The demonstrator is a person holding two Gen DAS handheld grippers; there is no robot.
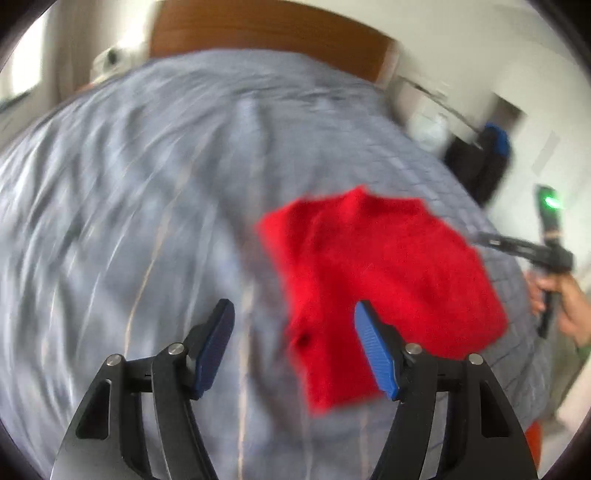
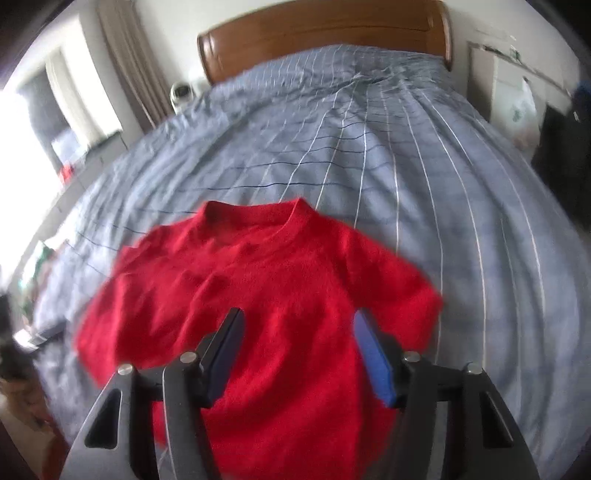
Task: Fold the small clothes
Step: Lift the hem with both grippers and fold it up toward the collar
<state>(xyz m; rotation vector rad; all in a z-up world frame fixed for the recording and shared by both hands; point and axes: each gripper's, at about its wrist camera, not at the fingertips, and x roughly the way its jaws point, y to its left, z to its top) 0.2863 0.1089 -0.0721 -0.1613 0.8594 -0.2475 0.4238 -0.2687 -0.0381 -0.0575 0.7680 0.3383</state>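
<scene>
The red shirt [image 2: 258, 295] lay spread on the checked bedspread [image 2: 406, 177] (collar toward the wooden headboard [image 2: 325, 33]), while the right gripper [image 2: 299, 350] hung over its lower half and the left gripper [image 1: 295, 343] beside it, both with jaws apart and empty.

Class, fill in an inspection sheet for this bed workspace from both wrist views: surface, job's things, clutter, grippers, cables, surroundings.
Surface: bedspread, grey-blue with pale stripes, wrinkled.
Job's things: red shirt lying spread on the bedspread, collar toward the headboard; not yet folded.
Clutter: nothing seen on the bed.
Grippers: left gripper open, holding nothing; right gripper open above the shirt.
Cables: nothing seen.
Surroundings: wooden headboard, curtain, white cabinet beside the bed; views blurred.
</scene>
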